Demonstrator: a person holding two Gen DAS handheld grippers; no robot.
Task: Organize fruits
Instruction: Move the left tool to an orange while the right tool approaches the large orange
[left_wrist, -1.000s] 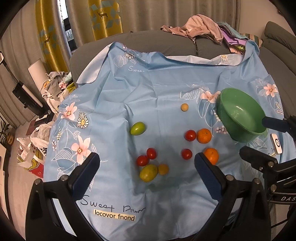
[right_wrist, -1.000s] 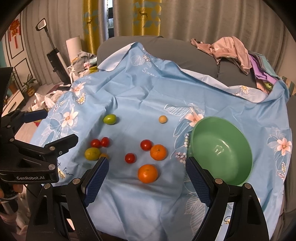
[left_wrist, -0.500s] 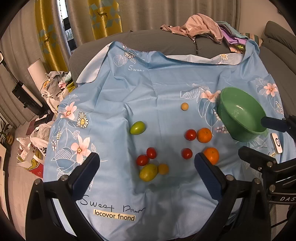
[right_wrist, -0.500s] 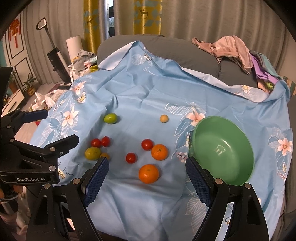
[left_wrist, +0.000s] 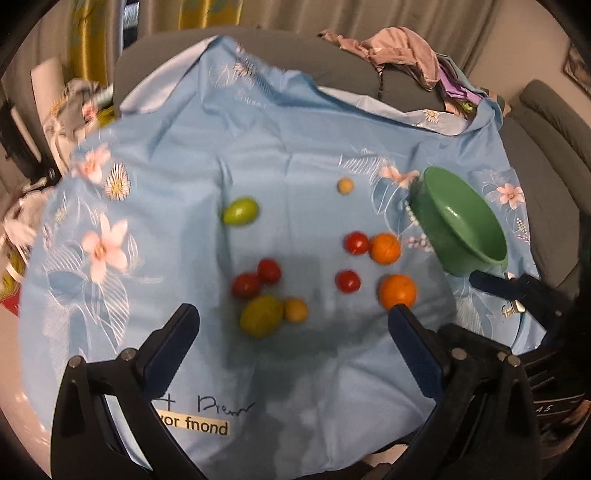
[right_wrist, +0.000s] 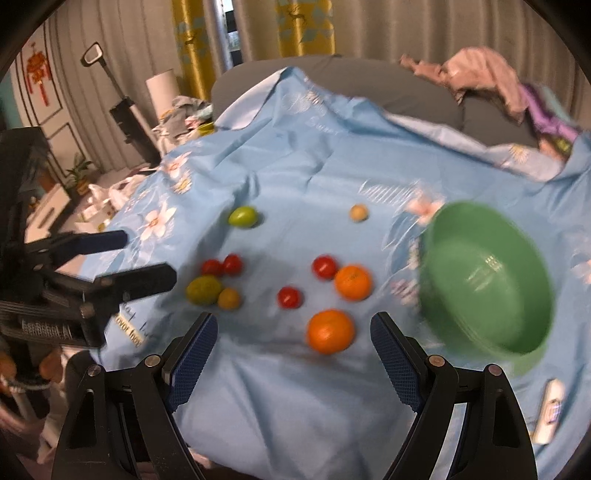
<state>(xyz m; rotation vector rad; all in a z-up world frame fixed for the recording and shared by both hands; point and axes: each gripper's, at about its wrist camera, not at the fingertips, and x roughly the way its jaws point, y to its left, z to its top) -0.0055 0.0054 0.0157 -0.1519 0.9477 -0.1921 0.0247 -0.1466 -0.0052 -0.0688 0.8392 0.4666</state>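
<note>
The right gripper (right_wrist: 293, 354) is hanging spread wide and empty, and the nearest orange (right_wrist: 331, 331) is lying just ahead between its fingers, slightly right of centre. The left gripper (left_wrist: 295, 350), equally spread and holding nothing, is facing the yellow-green fruit (left_wrist: 260, 315) and small cherry tomatoes (left_wrist: 256, 278) instead. Beyond, the second orange (right_wrist: 352, 282) is sitting near the green bowl (right_wrist: 532, 343), off to the right on the blue floral cloth (right_wrist: 295, 177).

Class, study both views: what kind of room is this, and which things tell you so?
Most likely a home living room: a grey sofa draped with a floral cloth, curtains behind, and clothes piled on the sofa back.
</note>
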